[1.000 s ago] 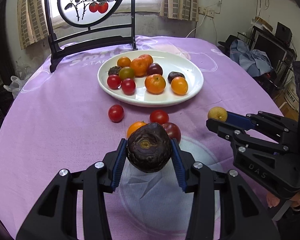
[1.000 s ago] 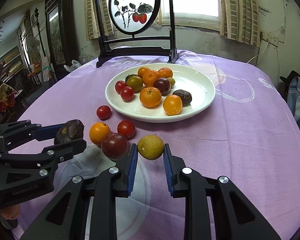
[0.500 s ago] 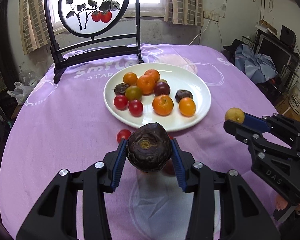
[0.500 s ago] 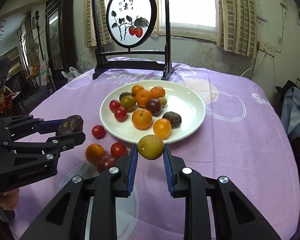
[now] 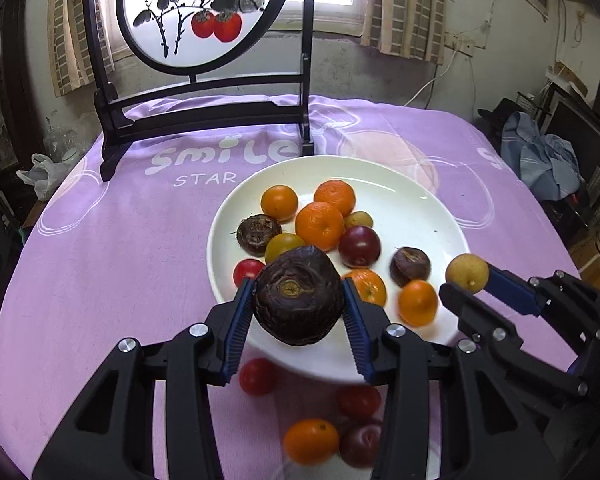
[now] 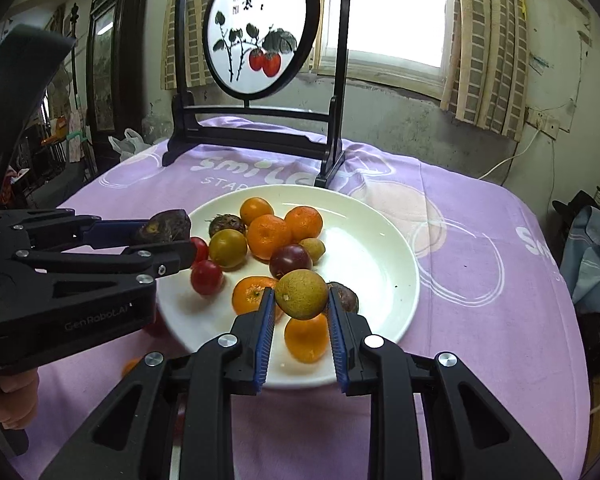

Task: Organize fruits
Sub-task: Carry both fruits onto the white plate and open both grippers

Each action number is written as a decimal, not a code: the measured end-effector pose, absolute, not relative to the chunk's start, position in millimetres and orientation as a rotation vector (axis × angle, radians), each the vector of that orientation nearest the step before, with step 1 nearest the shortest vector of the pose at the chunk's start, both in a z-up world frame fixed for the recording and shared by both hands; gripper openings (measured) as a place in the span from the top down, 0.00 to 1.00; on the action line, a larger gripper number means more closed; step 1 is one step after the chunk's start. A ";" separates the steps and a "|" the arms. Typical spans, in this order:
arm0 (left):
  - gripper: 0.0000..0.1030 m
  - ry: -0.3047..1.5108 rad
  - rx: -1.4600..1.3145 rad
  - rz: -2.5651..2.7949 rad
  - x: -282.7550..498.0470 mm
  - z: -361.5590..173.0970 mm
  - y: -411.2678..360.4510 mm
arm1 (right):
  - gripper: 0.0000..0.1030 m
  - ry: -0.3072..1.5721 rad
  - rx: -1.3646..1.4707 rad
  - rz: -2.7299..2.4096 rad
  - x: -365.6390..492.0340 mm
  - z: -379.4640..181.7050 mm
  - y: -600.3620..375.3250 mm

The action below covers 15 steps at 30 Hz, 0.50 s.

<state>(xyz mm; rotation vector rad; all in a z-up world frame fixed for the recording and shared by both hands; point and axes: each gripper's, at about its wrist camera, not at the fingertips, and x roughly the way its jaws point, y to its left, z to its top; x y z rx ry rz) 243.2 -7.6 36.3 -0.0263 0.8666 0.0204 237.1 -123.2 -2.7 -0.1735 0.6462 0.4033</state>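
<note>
My left gripper point(image 5: 298, 300) is shut on a dark wrinkled brown fruit point(image 5: 298, 300) and holds it above the near rim of the white plate point(image 5: 400, 184). My right gripper point(image 6: 301, 296) is shut on a small yellow-green fruit point(image 6: 301, 294) over the plate's near right side point(image 6: 380, 240). The plate holds several oranges, tomatoes, plums and dark fruits. On the purple cloth before the plate lie a red tomato point(image 5: 258, 376), another tomato point(image 5: 358, 400), an orange point(image 5: 310, 440) and a dark red plum point(image 5: 360, 444). The right gripper shows in the left view point(image 5: 466, 276), the left one in the right view point(image 6: 162, 232).
A black-framed round painted screen point(image 5: 196, 12) stands on the table behind the plate. The table's cloth drops off at the right edge, with clothes and equipment point(image 5: 548, 160) beyond. A white bag point(image 5: 40, 172) lies off the left edge.
Both grippers have lifted and moved forward with their fruits, from above the loose fruit on the cloth to over the plate's near side.
</note>
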 end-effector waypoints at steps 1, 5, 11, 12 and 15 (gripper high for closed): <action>0.58 0.872 -0.028 0.025 248.0 33.7 -7.0 | 0.75 0.655 -0.173 0.403 241.7 -6.1 -121.4; 0.58 0.891 -0.037 0.027 264.5 22.9 -5.5 | 0.75 0.668 -0.176 0.403 252.0 -15.9 -117.2; 0.45 0.912 -0.104 0.017 279.2 12.8 -2.1 | 0.69 0.676 -0.195 0.409 263.6 -27.8 -114.1; 0.36 0.901 -0.107 0.018 277.3 14.0 -2.3 | 0.69 0.673 -0.196 0.407 262.4 -28.3 -114.8; 0.29 0.866 -0.077 0.031 268.0 19.1 -3.6 | 0.63 0.675 -0.182 0.410 255.6 -29.1 -120.0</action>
